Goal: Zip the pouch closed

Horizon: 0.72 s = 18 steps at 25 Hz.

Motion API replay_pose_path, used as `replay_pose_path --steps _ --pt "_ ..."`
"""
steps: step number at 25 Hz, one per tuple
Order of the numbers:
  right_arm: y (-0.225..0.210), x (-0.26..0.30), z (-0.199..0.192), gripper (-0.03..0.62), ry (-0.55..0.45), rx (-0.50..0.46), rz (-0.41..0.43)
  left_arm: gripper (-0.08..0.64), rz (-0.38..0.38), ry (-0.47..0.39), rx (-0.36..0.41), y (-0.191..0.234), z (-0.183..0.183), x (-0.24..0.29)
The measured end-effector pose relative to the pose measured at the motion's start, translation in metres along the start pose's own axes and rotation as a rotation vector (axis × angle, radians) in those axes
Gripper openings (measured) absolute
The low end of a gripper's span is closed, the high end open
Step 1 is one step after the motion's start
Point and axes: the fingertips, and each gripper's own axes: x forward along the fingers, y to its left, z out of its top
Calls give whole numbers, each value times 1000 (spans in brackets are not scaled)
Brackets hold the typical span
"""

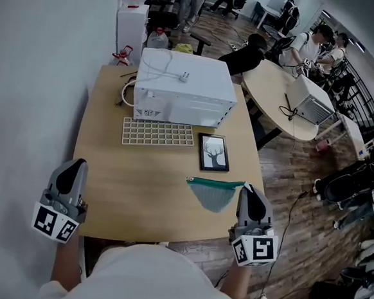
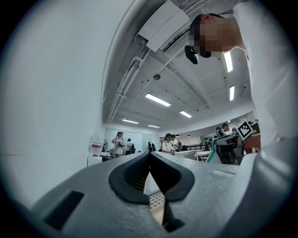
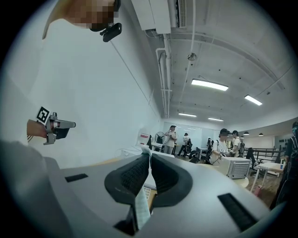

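A pale wooden bench point(image 1: 151, 194) is seen steeply from above in the head view. A teal mesh pouch with a green zip edge point(image 1: 213, 194) is found near the bench's front right corner. Its right end is met by the right gripper point(image 1: 247, 190), and the zip edge is stretched leftwards from there. Whether the pouch rests on the bench or is lifted off it cannot be told from this view.

In the right gripper view, the right gripper point(image 3: 149, 157) is shown closed on a thin pale strip of the pouch point(image 3: 141, 208), which is pinched between the dark pads. That pinch is not shown in the head view.

The left gripper point(image 1: 75, 164) is held at the bench's front left corner, well apart from the pouch. In the left gripper view, its jaws point(image 2: 149, 159) are pressed together with nothing between them, and the pouch point(image 2: 212, 154) is seen only as a teal sliver far to the right.

Further back on the bench, only the head view shows a white box-shaped appliance point(image 1: 184, 87), a white grid tray point(image 1: 158, 134) in front of it, and a small black-framed picture of a tree point(image 1: 214, 153) beside the tray.
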Motion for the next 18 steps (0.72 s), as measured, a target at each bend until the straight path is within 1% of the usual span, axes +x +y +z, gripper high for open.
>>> replay_pose_path --steps 7,14,18 --pt "12 6 10 21 -3 -17 26 14 -1 -7 -19 5 -2 0" --pt "13 9 7 21 9 -25 12 14 -14 -2 -41 4 -11 -1" --pt "14 10 6 21 11 -19 8 14 -7 2 -51 8 -14 -5"
